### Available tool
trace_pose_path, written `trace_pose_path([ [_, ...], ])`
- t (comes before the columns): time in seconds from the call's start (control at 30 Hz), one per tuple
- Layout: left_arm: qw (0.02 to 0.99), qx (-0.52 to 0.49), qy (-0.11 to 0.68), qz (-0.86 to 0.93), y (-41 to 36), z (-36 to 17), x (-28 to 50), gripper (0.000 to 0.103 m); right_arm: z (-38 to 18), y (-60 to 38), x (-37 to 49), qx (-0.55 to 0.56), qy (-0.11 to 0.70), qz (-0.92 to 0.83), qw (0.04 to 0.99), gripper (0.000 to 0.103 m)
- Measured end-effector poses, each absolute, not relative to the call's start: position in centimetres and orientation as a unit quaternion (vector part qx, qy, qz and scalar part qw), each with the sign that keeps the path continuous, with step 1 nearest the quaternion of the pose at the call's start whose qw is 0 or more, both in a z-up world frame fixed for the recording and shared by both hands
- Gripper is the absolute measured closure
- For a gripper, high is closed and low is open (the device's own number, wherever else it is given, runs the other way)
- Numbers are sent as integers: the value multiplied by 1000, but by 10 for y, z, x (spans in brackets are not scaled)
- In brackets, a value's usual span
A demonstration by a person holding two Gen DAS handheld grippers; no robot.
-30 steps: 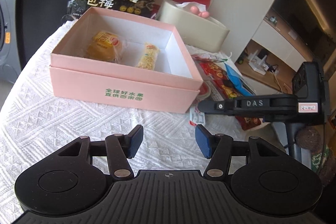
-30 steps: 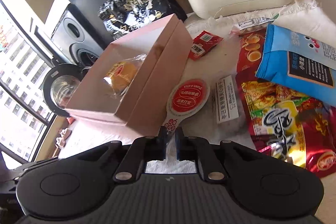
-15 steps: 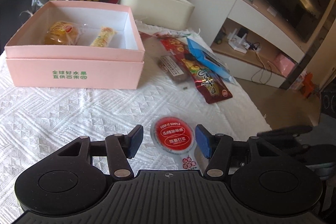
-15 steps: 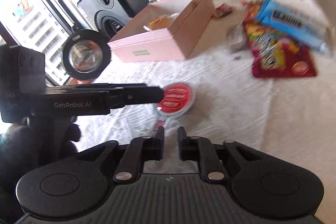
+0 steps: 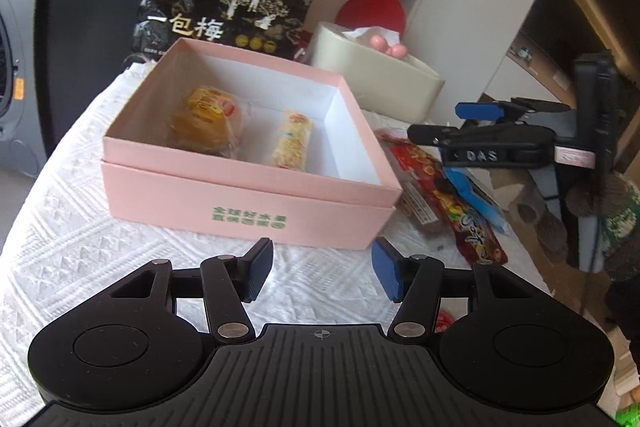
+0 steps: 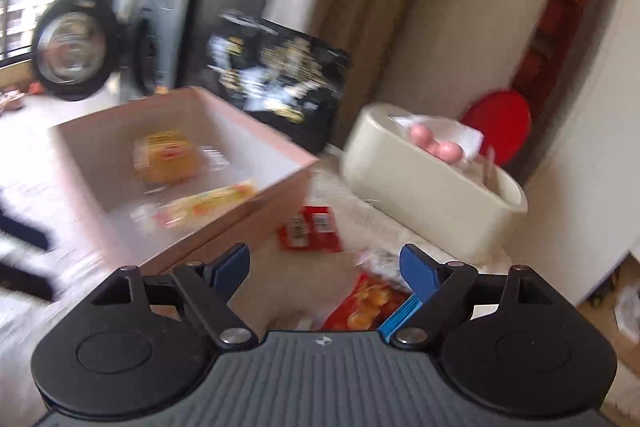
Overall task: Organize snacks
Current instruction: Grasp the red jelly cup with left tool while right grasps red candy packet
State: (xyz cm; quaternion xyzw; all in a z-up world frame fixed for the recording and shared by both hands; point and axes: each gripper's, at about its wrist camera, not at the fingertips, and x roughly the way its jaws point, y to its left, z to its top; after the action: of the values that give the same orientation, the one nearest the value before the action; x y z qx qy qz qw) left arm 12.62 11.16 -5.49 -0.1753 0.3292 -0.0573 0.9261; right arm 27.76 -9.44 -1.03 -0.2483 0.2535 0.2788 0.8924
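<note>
1. A white textured cloth point(image 5: 80, 227) is spread over the table under both tongs, and the loose snacks are laid on it.
2. An open pink cardboard box point(image 5: 248, 203) is seen just ahead of the left gripper point(image 5: 322, 273), ahead and to the left of the right gripper point(image 6: 324, 269); its long front wall runs across the left view.
3. A black plum bag point(image 5: 224, 15) stands behind the box, with a cream tissue holder point(image 6: 432, 203) beside it.
4. Red and blue snack packets point(image 5: 460, 211) lie to the right of the box, below the right gripper.
5. Inside the box a yellow wrapped cake point(image 5: 204, 119) and a slim yellow bar point(image 5: 294, 139) are held, the bar's long axis running from front wall to back.
6. A small red sachet point(image 6: 312, 229) lies straight ahead of the right gripper.
7. The left tongs are spread and empty; the right jaws are opening, nothing between them (the view is blurred).
8. The step in hand seems to be a reach for another snack; the sachet would next need straddling and pinching.
</note>
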Motion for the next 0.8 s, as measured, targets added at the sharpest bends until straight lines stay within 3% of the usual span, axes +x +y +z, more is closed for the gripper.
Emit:
trace_pose_path([
  [0.17, 925, -188, 324, -60, 134, -58, 137, 43, -41, -61, 327, -258, 274, 276, 884, 32],
  [0.2, 925, -193, 321, -60, 137, -57, 138, 43, -43, -57, 331, -240, 284, 297, 879, 42],
  [0.23, 926, -197, 317, -61, 140, -57, 139, 43, -43, -53, 334, -226, 290, 317, 874, 45],
  [0.3, 926, -204, 312, -61, 145, -56, 141, 43, -46, -43, 338, -227, 294, 339, 864, 40],
  [0.4, 925, -207, 311, -64, 147, -59, 143, 43, -52, -37, 354, -225, 317, 356, 850, 19],
  [0.43, 924, -208, 314, -66, 148, -60, 144, 43, -54, -37, 363, -218, 337, 359, 843, 17],
  [0.67, 922, -221, 310, -68, 153, -63, 141, 43, -77, -41, 390, -215, 398, 364, 814, 16],
  [0.73, 925, -222, 302, -66, 157, -60, 137, 43, -78, -48, 395, -174, 422, 359, 814, 26],
  [0.8, 928, -216, 297, -59, 161, -56, 134, 43, -73, -52, 394, -165, 423, 344, 822, 43],
])
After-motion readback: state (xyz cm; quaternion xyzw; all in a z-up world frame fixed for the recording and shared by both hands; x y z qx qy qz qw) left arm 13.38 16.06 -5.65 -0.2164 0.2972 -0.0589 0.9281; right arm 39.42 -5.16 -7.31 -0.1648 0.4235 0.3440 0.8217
